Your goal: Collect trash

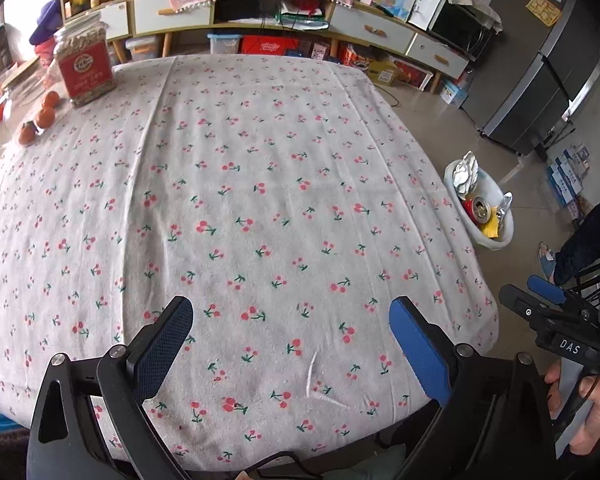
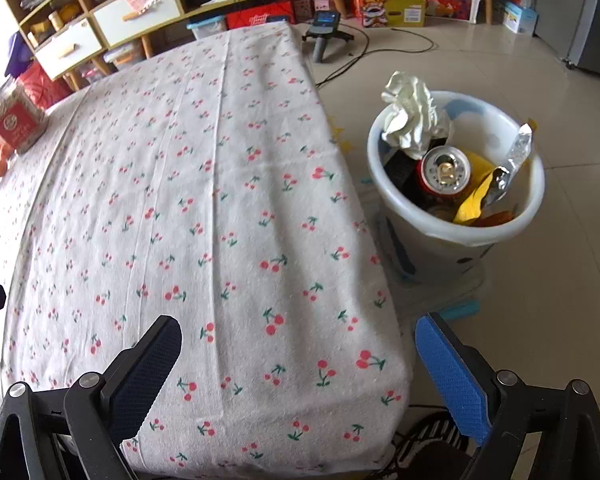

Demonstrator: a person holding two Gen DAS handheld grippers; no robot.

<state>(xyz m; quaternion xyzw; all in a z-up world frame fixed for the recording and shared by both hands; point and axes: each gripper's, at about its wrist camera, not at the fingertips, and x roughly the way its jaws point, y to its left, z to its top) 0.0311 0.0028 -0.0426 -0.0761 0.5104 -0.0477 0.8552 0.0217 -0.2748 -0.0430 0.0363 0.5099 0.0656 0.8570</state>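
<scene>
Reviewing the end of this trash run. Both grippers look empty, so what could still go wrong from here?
1. The crumpled tissue sits piled above the white bin rim; a knock could tip it onto the floor.
2. The foil wrapper leans over the far rim and could slide out.
3. The jar and oranges on the tablecloth could be mistaken for trash.

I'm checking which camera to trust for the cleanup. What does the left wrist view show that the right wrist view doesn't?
Only the left wrist view shows the right gripper from outside, held in a hand, the tall grey refrigerator in full, and round orange fruits.

Only the right wrist view shows the grey handheld device on the floor and the crumpled white paper atop the trash.

Both show the cherry-print tablecloth, the white plastic bin holding a red drink can, and the red-labelled clear jar. Both grippers are open and empty.
</scene>
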